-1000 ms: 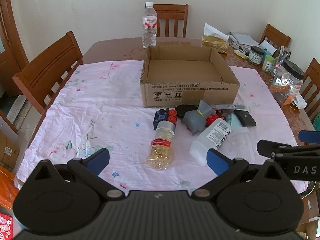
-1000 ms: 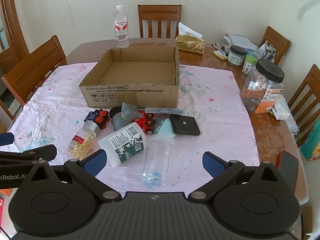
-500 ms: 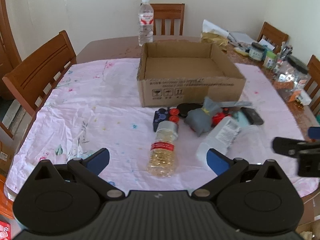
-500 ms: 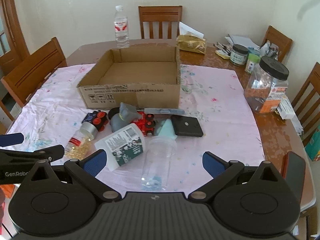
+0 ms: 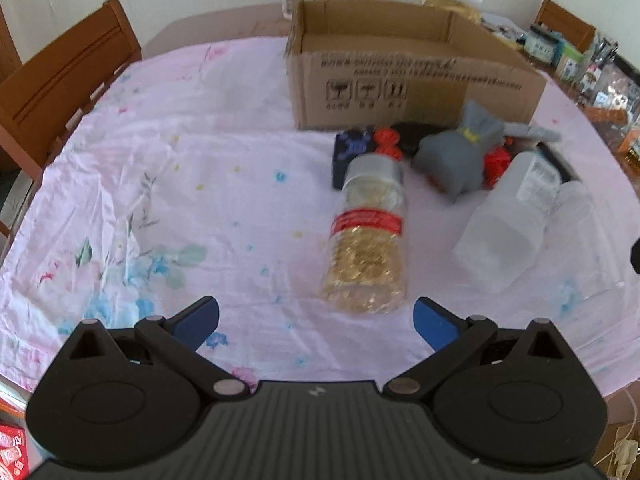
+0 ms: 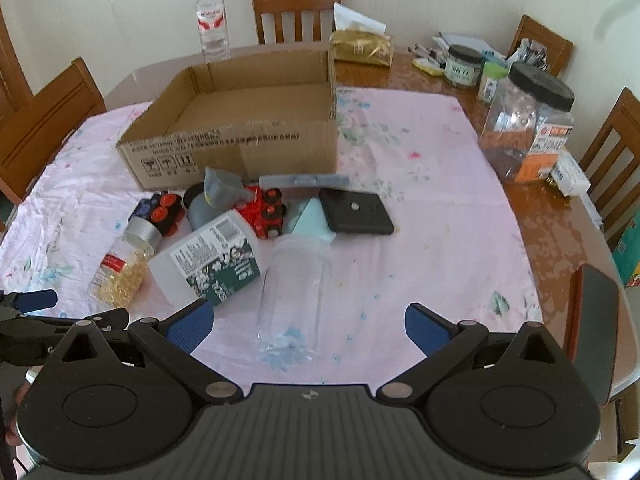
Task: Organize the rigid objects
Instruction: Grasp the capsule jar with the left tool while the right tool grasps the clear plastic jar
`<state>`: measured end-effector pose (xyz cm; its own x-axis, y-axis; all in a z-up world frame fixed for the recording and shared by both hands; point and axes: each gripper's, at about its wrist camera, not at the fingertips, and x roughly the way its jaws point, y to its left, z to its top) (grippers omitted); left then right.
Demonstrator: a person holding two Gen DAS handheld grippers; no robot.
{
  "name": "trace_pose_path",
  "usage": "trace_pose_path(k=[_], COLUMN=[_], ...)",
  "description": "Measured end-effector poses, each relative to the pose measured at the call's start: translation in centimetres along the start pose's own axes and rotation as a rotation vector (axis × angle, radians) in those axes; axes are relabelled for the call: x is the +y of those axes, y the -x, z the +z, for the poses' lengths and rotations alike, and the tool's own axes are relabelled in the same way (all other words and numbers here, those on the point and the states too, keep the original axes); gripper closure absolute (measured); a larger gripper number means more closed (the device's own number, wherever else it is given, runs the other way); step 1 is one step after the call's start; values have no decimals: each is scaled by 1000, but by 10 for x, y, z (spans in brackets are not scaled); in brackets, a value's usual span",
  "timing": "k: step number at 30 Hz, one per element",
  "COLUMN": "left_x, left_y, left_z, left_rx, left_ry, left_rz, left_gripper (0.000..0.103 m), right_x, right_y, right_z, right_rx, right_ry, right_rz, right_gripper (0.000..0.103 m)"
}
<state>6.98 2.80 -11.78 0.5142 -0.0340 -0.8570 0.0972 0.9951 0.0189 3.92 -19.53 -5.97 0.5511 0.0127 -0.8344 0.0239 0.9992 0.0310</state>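
Left gripper [image 5: 316,320] gapes wide before the capsule bottle [image 5: 366,240]; right gripper [image 6: 306,328] gapes too. I fear a glancing pinch could roll that bottle away.

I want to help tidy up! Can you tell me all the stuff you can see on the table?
Cardboard box: one, brown, open, mid-table.
Capsule bottle: one, clear with gold contents, lying before left gripper.
White bottle: one, dark label, lying down.
Clear jar: one, lying before right gripper.
Grey pouch: one, by box.
Toy vehicles: red and blue, by box.
Black flat case: one.
Water bottle: one, behind box.
Big jar: black lid, right edge.
Left gripper: open.
Right gripper: open.
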Motion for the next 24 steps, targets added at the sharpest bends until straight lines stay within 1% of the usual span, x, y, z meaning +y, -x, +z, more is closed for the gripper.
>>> trace_pose_path(k=[2, 5, 9, 14, 19, 24], left_x=[3, 10, 19, 34, 48, 54], left_y=[-3, -3, -4, -4, -13, -25], left_z=[0, -1, 2, 9, 21, 37], left_rx=[12, 14, 19, 7, -5, -31], left_ry=[3, 18, 41, 57, 71, 53], left_rz=[3, -8, 0, 41, 80, 129], left_gripper=[0, 0, 0, 0, 0, 0], right_x=[2, 4, 6, 8, 9, 9], right_y=[-5, -11, -18, -25, -32, -37], right_z=[-1, -1, 0, 1, 1, 2], right_rx=[16, 36, 52, 69, 89, 103], right_ry=[3, 11, 22, 31, 55, 109], right_rz=[-5, -2, -2, 1, 5, 25], right_gripper=[0, 0, 0, 0, 0, 0])
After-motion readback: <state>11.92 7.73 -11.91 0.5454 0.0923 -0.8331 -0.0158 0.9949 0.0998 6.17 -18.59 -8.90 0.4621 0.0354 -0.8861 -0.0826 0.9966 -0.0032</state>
